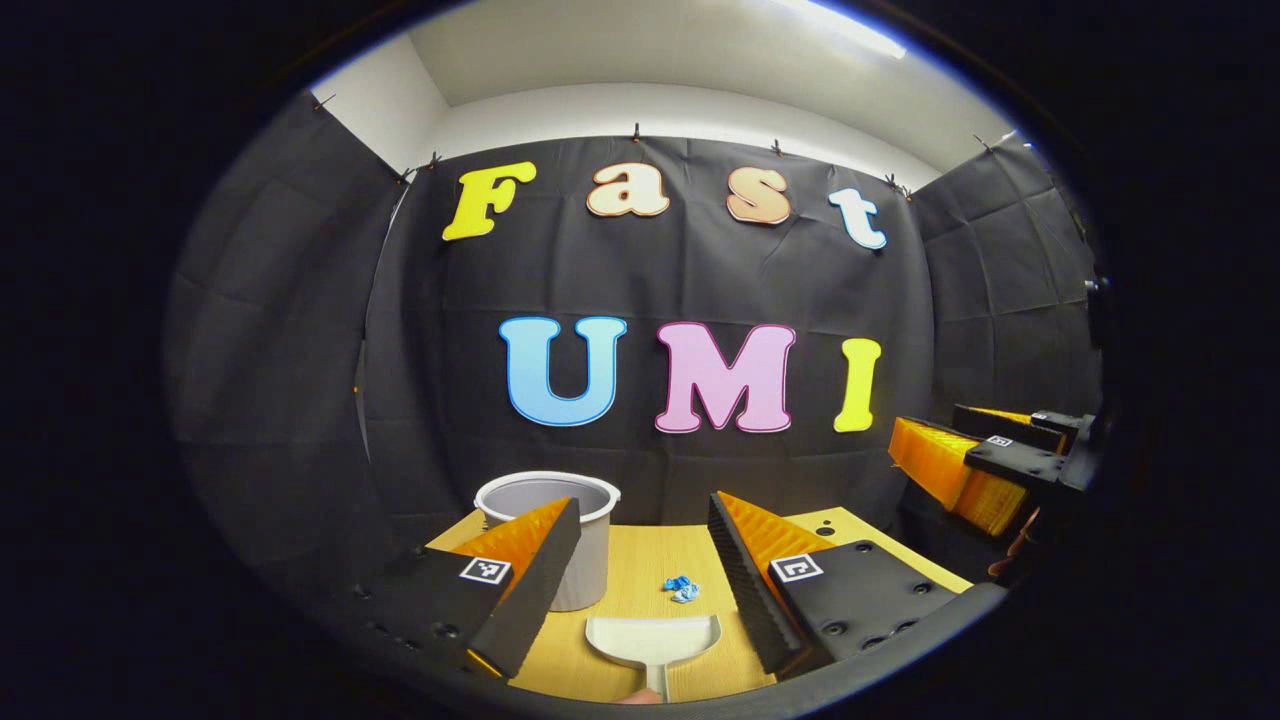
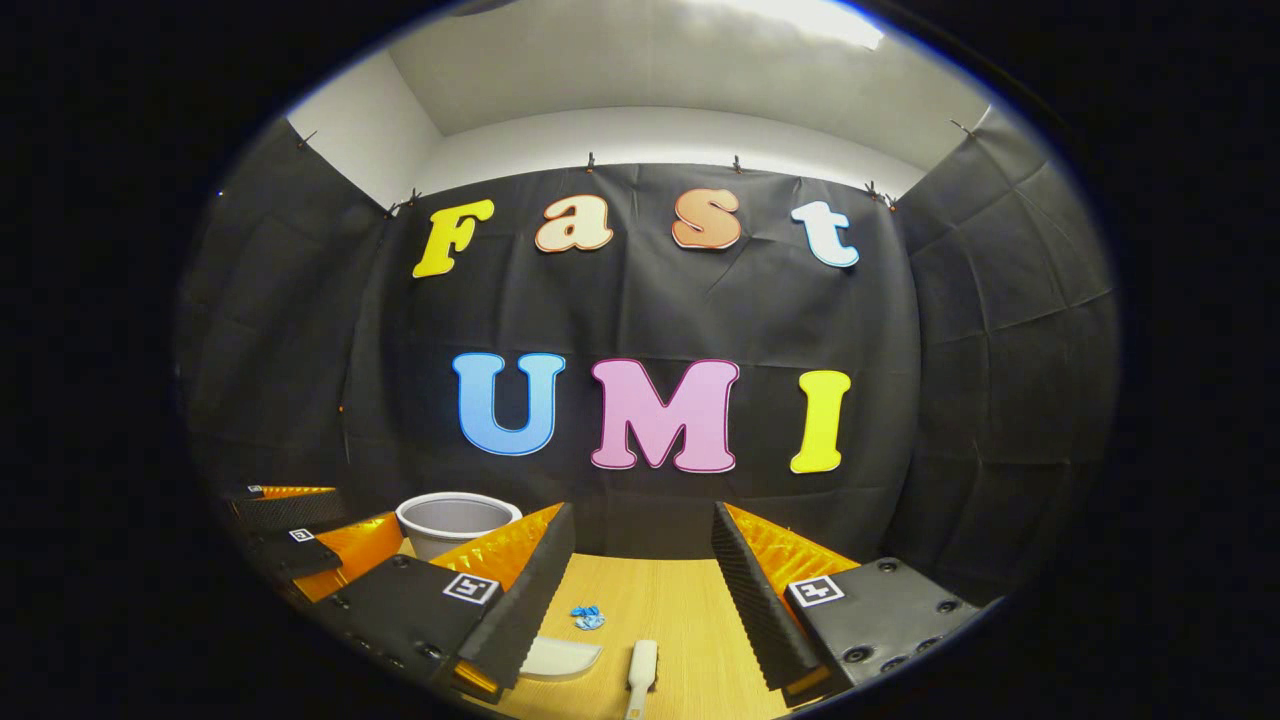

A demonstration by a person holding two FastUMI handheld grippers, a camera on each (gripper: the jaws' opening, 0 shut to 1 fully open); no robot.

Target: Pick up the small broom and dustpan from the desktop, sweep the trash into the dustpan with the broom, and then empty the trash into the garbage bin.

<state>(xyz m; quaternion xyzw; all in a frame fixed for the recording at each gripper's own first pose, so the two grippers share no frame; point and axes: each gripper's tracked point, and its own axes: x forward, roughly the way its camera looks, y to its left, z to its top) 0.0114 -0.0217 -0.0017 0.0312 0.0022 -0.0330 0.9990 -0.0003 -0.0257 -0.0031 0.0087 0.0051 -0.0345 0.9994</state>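
The desk (image 2: 660,600) looks like pale, smooth wood. The dustpan (image 1: 652,640) and the bin (image 1: 560,520) look like smooth white plastic. The trash (image 1: 681,588) is crinkly blue stuff. The wall (image 1: 300,350) is matt black cloth.
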